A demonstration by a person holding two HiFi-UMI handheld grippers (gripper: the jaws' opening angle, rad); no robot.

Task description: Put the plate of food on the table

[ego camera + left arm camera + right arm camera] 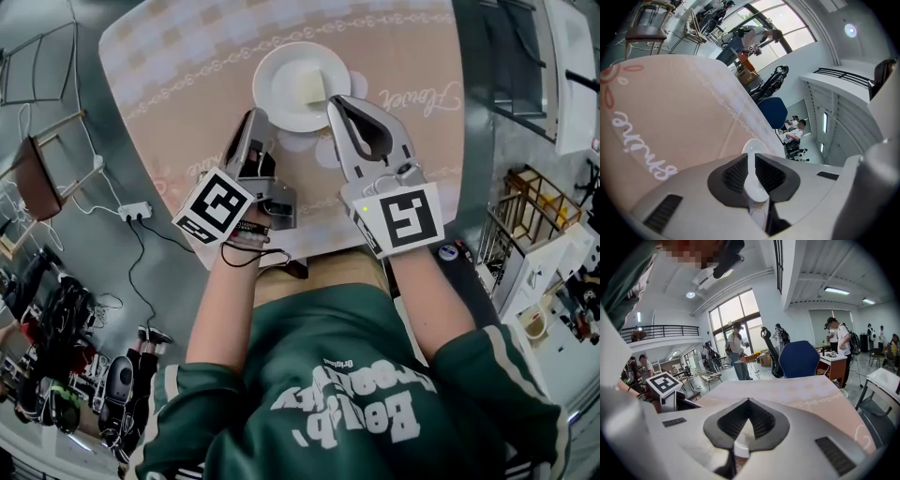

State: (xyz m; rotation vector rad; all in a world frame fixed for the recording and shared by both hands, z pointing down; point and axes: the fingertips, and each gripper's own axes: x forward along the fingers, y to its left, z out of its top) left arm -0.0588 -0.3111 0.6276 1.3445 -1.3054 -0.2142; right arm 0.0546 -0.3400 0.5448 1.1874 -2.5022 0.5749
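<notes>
A white plate (pixel 286 89) carrying a pale yellow piece of food (pixel 312 87) is over the far middle of the table (pixel 187 84), which has a pink patterned cloth. My left gripper (pixel 255 120) is shut on the plate's near-left rim. My right gripper (pixel 336 103) is shut on its right rim. In the left gripper view the white rim (pixel 757 185) runs between the closed jaws of the left gripper (pixel 751 154). The right gripper view shows the right gripper (pixel 748 400) with its tips together and the plate's edge (pixel 740 439) in the jaw opening. Whether the plate rests on the cloth I cannot tell.
The table's near edge lies just under my wrists. A chair (pixel 37 169) and a power strip (pixel 134 211) with cables are on the floor at left. A wooden rack (pixel 534 202) stands at right. Beyond the table are a blue chair (pixel 801 357) and several people.
</notes>
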